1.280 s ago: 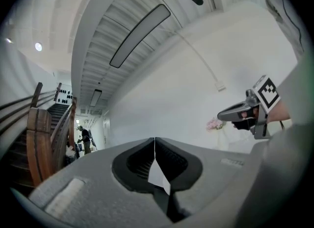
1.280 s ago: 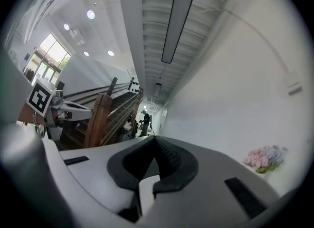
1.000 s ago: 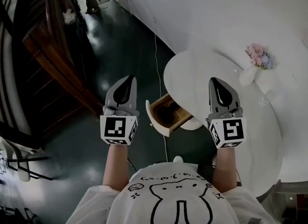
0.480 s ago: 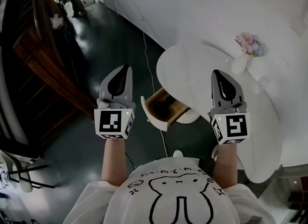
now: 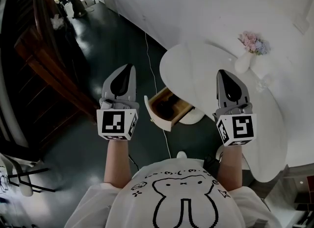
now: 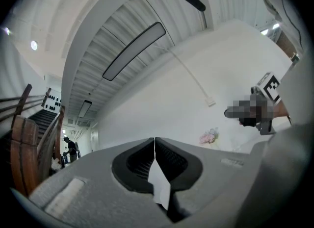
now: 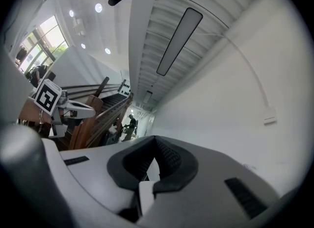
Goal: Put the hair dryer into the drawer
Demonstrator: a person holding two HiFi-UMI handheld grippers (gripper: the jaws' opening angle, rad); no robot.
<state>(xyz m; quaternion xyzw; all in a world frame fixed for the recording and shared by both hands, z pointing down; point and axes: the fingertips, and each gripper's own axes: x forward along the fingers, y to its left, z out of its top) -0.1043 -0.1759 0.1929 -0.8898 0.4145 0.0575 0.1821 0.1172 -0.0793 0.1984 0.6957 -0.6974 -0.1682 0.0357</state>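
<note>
Dimly, dark hair dryer (image 5: 167, 108) in open drawer (image 5: 156, 119), axis/dir. unclear

White table (image 5: 196, 70) with flower vase (image 5: 243, 64)

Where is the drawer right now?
In the head view the drawer sits near centre, pulled open at the left edge of the round white table, between the left gripper and the right gripper.

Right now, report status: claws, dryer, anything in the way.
Left claw shut, empty. Right claw shut, empty. Drawer open, dark shape inside, likely the dryer. Nothing blocking.
</note>
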